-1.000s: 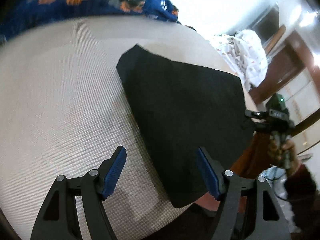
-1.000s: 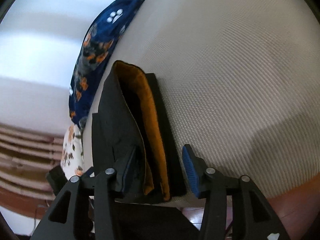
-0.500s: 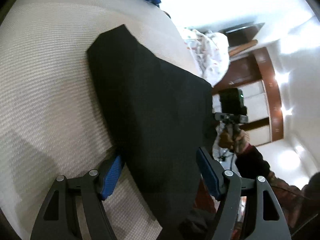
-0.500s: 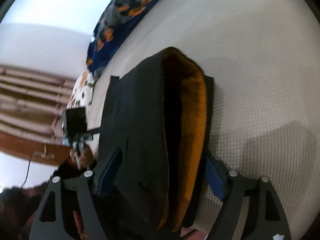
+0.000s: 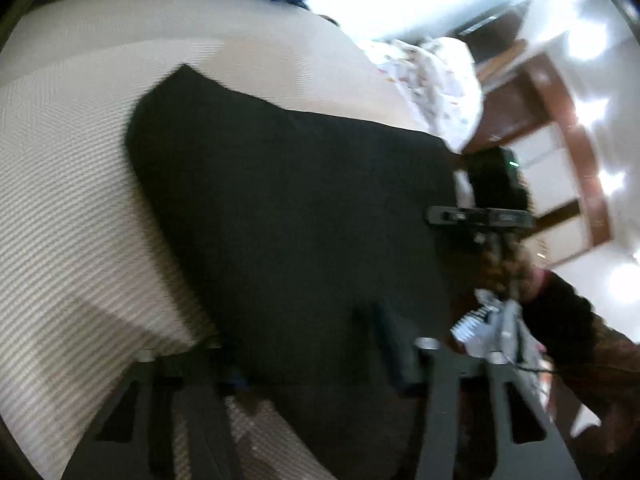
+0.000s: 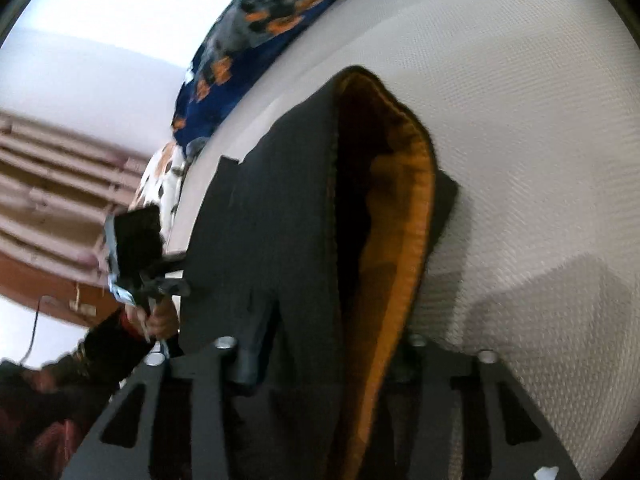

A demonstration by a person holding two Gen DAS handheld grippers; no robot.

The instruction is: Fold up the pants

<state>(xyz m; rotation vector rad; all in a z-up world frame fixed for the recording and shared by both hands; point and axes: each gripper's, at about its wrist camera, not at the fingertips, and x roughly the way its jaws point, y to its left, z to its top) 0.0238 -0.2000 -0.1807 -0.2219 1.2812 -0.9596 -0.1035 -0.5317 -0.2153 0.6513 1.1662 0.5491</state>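
Woven cream bedding point(image 5: 80, 184) carries black, orange-lined pants point(image 5: 288, 208), straddled by both spread grippers point(image 5: 312, 356) point(image 6: 324, 352).

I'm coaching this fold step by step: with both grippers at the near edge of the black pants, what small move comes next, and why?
Probably close both grippers on the near edge. The left gripper and right gripper each straddle the black pants, which lie folded on the white mattress with the orange lining showing.

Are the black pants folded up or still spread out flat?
Folded. The black pants lie as a stacked bundle on the white mattress, orange lining showing between layers.
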